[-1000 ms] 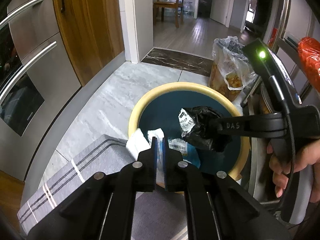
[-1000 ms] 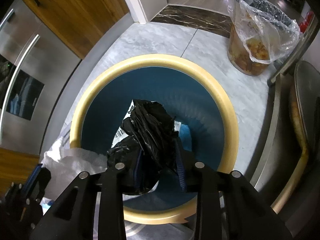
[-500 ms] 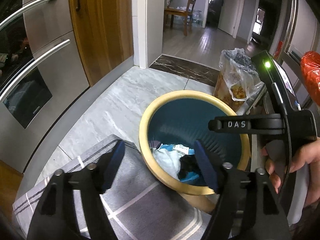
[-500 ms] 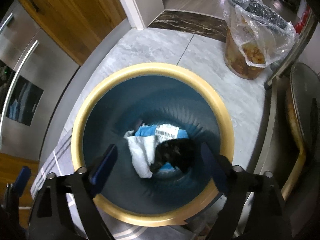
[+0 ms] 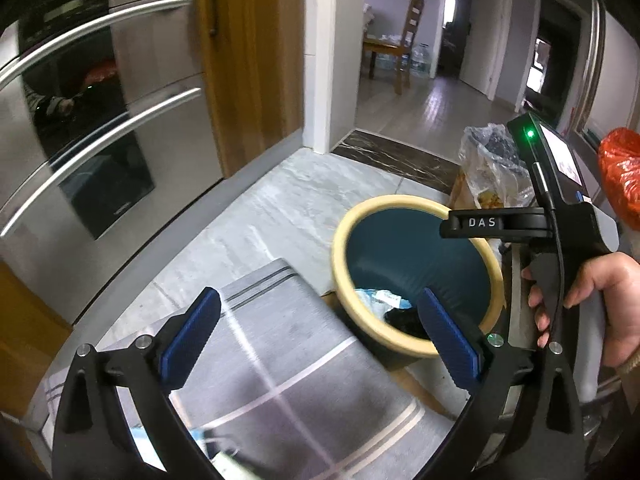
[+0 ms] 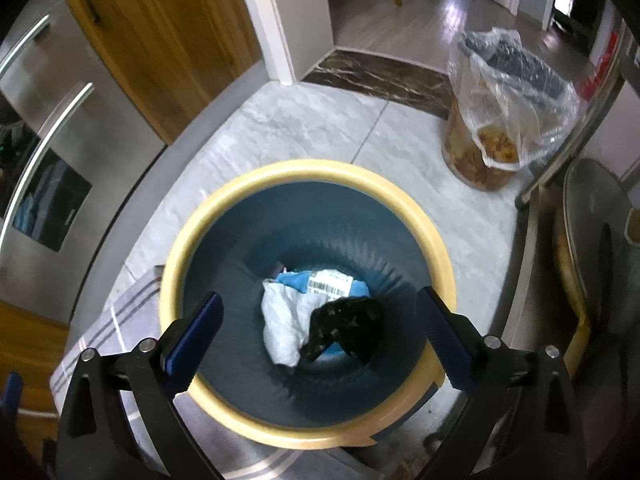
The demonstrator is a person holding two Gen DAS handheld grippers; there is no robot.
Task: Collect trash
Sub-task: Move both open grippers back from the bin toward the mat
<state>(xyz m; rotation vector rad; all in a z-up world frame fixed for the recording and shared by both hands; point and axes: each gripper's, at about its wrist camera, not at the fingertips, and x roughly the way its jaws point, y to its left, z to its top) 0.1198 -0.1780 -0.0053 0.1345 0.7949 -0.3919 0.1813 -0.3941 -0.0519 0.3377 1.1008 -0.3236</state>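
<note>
A dark blue bin with a yellow rim stands on the grey tiled floor; it also shows in the left wrist view. Inside it lie a crumpled black bag, a white tissue and a blue wrapper with a barcode label. My right gripper is open and empty above the bin's mouth. My left gripper is open and empty over a grey striped cloth, left of the bin. The right gripper's handle shows in the left wrist view, held by a hand.
A clear plastic bag of food waste stands on the floor beyond the bin. Stainless appliances and a wooden door line the left. A doorway opens onto a room with a chair. A metal chair is at right.
Both grippers opened; the black bag and the white tissue fell into the bin. Both grippers then rose and pulled back, the left one moving left over the cloth.
</note>
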